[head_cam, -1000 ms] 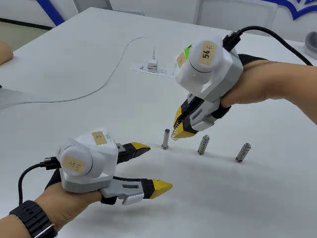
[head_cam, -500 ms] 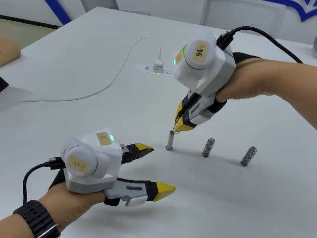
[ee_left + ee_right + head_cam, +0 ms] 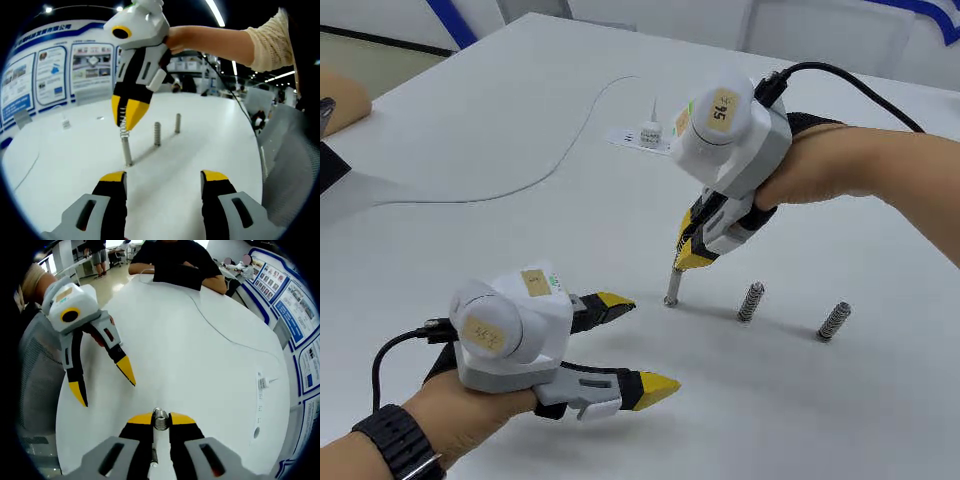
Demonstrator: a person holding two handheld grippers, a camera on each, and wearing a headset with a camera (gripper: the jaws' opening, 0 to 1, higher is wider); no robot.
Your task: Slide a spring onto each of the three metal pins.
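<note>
Our third spring hangs right over the tip of the one bare pin, clamped in our right gripper. At three o'clock of that pin stand the two sprung pins. Next we must lower it straight, then release. Our left gripper hovers at seven o'clock, jaws apart.

Lab or office, wall posters, white workbench

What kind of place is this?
Likely an office lab or demo room: a big white table, blue-framed poster boards on the wall, and a person seated at its far side.
</note>
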